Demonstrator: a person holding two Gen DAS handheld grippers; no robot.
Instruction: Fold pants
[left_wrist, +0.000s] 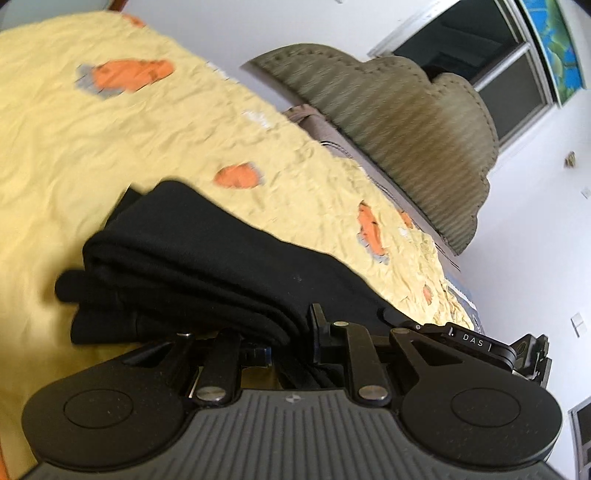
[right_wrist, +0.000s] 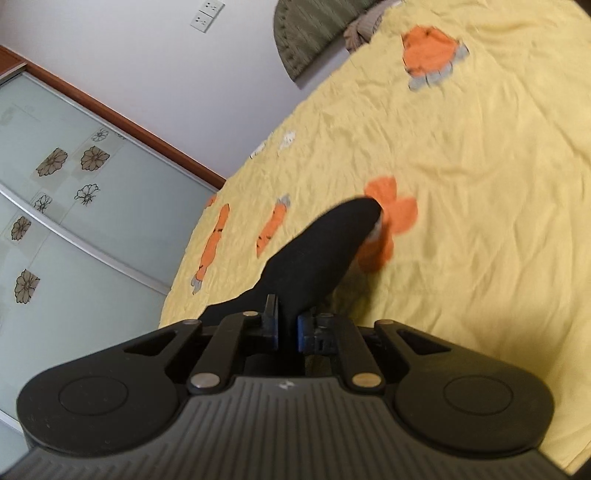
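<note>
Yellow quilted bedspread (left_wrist: 92, 147) with orange carrot patches meets an olive headboard (left_wrist: 388, 122). On it, folded black fabric pants (left_wrist: 192, 258); left tongs (left_wrist: 284, 343) and right tongs (right_wrist: 287, 328) each clamp them.

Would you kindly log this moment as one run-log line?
step: folding | left gripper: shut on black pants | right gripper: shut on black pants | surface: yellow bedspread

right tool (right_wrist: 287, 328) pinching black pants (right_wrist: 314, 254), yellow bedspread (right_wrist: 480, 184)
</note>
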